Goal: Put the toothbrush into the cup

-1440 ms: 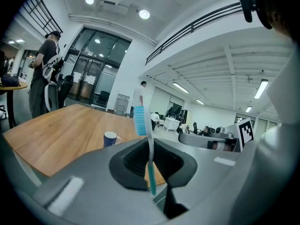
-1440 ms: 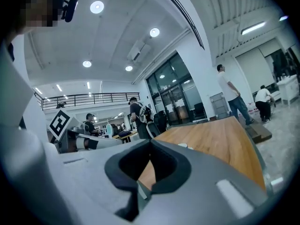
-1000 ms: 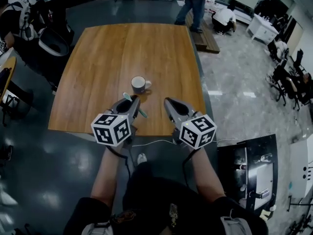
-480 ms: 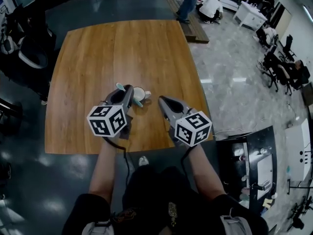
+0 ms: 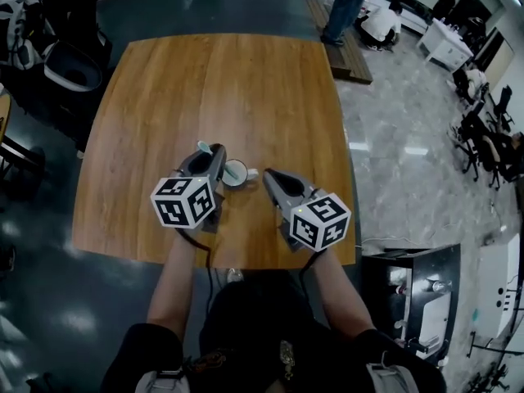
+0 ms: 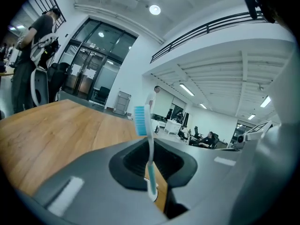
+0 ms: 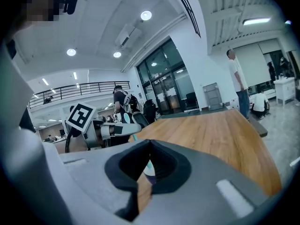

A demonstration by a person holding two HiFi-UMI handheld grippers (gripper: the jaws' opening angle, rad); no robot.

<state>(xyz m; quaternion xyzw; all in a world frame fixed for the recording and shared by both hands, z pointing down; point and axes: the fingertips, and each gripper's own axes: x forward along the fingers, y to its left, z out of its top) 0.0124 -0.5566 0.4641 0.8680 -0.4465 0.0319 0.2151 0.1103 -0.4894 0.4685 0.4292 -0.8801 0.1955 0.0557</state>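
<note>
A white cup (image 5: 238, 173) stands on the wooden table (image 5: 205, 80), near its front edge. My left gripper (image 5: 219, 149) is just to the left of the cup and shut on a teal and white toothbrush (image 5: 205, 146). The bristle end sticks out to the left, and the teal handle end reaches over the cup's mouth. In the left gripper view the toothbrush (image 6: 149, 144) stands upright between the closed jaws of the left gripper (image 6: 151, 146), bristles on top. My right gripper (image 5: 267, 173) sits right of the cup, jaws together and holding nothing. The right gripper view shows its tips (image 7: 150, 142) meeting and the left gripper (image 7: 110, 130) beyond.
The table's front edge (image 5: 213, 256) lies under my forearms. Office chairs (image 5: 70, 68) stand off the table's left side. People (image 5: 348, 6) stand and crouch at the far right by a wooden platform. A black cart (image 5: 413, 289) sits on the floor to my right.
Both grippers have moved forward over the table to the cup. The left one, still holding the toothbrush, now flanks the cup on the left and the right one on the right.
</note>
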